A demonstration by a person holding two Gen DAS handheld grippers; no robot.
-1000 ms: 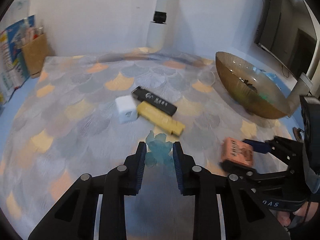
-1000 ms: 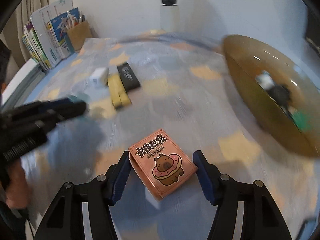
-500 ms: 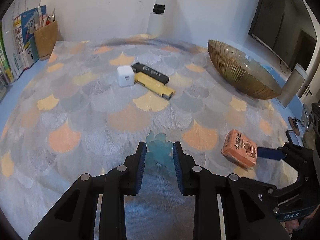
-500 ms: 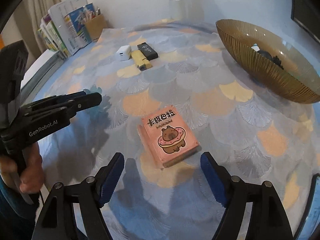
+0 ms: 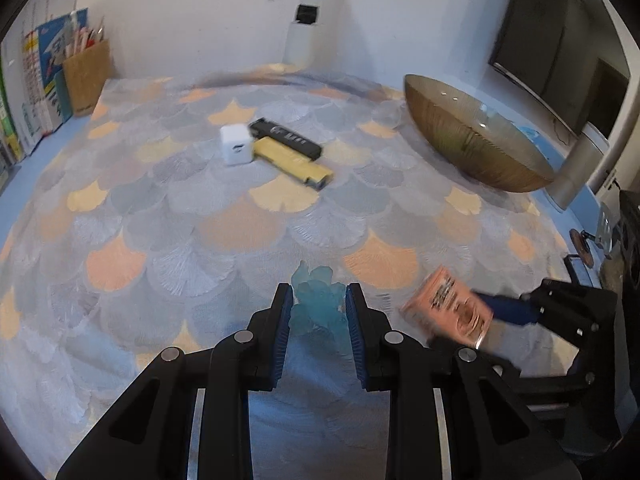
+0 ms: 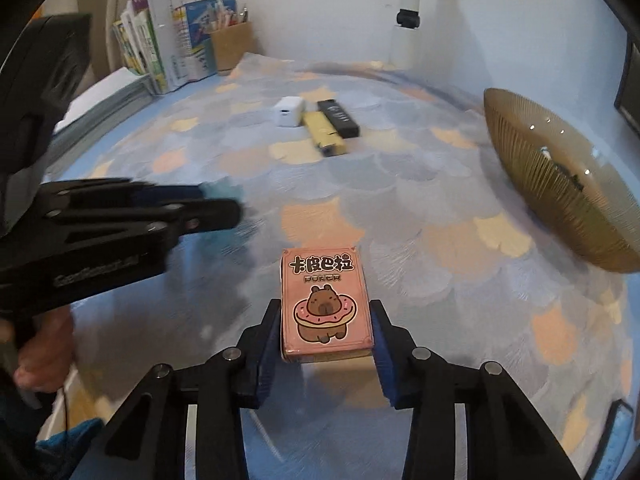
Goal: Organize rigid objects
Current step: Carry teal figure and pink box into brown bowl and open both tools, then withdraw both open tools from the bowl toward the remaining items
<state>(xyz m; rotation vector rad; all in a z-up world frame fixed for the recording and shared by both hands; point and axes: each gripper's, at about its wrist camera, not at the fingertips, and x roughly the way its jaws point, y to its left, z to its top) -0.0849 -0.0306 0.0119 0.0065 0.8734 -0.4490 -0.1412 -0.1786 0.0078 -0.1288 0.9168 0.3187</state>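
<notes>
Both hand-held grippers are loaded above a scallop-patterned tablecloth [image 5: 240,236], in what reads as the carrying step of a tidy-up. The left gripper [image 5: 319,308] is pinched on a translucent blue figurine [image 5: 318,300], held just above the cloth, well short of the amber glass bowl [image 5: 476,148] and to its near left. The right gripper [image 6: 326,332] is pressed onto the long sides of a pink poker card box [image 6: 325,304] printed with a capybara in a doughnut; the box looks lifted off the cloth, also on the bowl's near side. In the left wrist view the same box appears blurred, so that arm seems to be in motion.

To the bowl's left, further off, three items lie untouched: a white charger cube [image 5: 237,150], a yellow lighter [image 5: 294,163] just beside it, and a black lighter [image 5: 286,138] alongside the yellow one. Something dark already rests inside the bowl, though it is too small to name.

The bowl is the likely destination. The next move would call for swinging each load over the rim in turn, low enough that the rigid pieces do not strike the glass hard, and keeping the two tools from crossing paths, since they hang near one another.
</notes>
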